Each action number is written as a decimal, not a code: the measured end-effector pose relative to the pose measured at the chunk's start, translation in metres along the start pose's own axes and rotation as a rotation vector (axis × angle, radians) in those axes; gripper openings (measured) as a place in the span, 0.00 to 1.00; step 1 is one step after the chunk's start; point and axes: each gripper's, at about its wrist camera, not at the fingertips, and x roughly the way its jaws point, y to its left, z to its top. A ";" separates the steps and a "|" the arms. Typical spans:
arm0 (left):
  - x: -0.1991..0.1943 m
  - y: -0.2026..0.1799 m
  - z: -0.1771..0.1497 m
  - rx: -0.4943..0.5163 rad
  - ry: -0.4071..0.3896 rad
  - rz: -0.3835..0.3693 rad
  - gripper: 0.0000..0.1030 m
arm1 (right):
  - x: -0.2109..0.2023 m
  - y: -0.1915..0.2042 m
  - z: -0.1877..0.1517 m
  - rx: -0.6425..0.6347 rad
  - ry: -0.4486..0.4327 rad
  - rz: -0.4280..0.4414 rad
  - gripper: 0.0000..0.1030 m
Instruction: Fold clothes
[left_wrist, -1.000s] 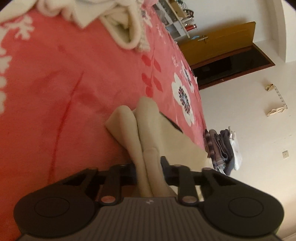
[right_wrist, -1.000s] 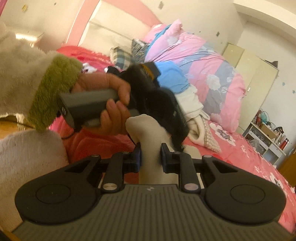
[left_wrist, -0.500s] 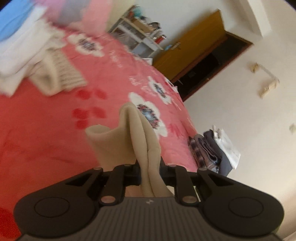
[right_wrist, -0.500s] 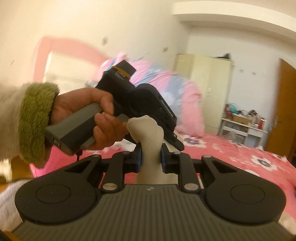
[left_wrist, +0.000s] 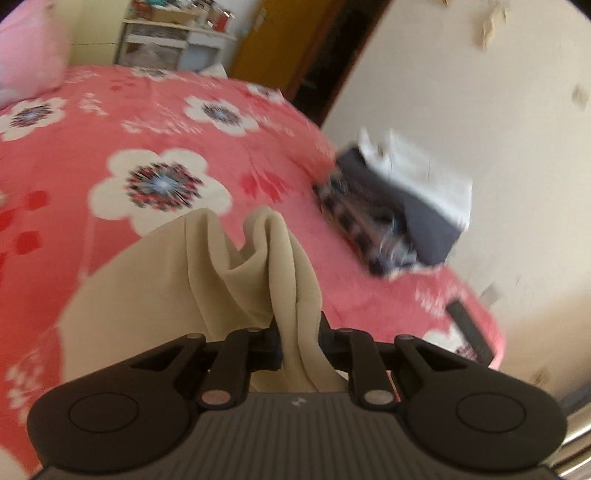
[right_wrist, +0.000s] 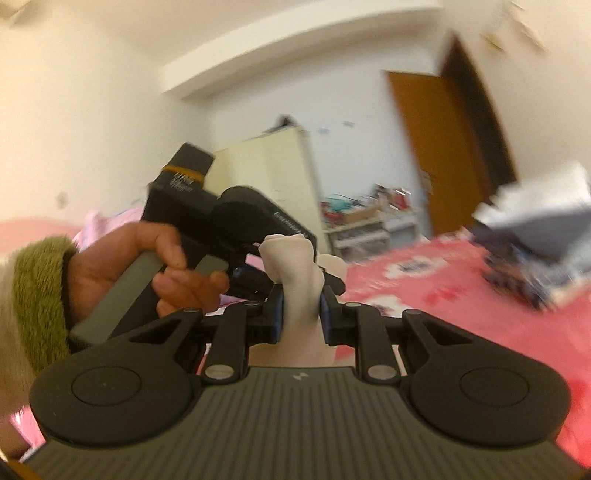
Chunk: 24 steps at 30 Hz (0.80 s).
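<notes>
A beige garment (left_wrist: 207, 280) hangs bunched over the red flowered bedspread (left_wrist: 110, 122). My left gripper (left_wrist: 298, 332) is shut on a gathered fold of it, and the cloth spreads away to the left below the fingers. In the right wrist view my right gripper (right_wrist: 300, 312) is shut on another bunch of the same beige garment (right_wrist: 291, 273), which sticks up between the pads. Just beyond it a hand (right_wrist: 147, 273) in a green-cuffed fleece sleeve holds the left gripper's black body (right_wrist: 221, 218), so the two grippers are close together.
A stack of folded clothes, checked, dark and white (left_wrist: 391, 214), lies at the bed's right edge by the wall. A dark flat object (left_wrist: 469, 328) rests near the bed corner. Beyond the bed stand a shelf unit (left_wrist: 173, 40), a cream wardrobe (right_wrist: 273, 173) and a wooden door (right_wrist: 436, 147).
Both grippers have swung round with the beige garment held, so the views pan from the bed's head and pillows toward the door and the folded stack. The grips have not altered.
</notes>
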 end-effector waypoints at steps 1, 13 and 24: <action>0.015 -0.005 -0.004 0.039 0.019 0.009 0.26 | 0.001 -0.016 -0.003 0.052 0.007 -0.020 0.17; -0.066 0.016 -0.068 0.200 -0.131 -0.079 0.44 | 0.020 -0.153 -0.066 0.783 0.126 -0.018 0.20; -0.089 -0.007 -0.199 0.493 -0.206 0.146 0.55 | 0.009 -0.150 -0.030 0.749 0.163 0.054 0.15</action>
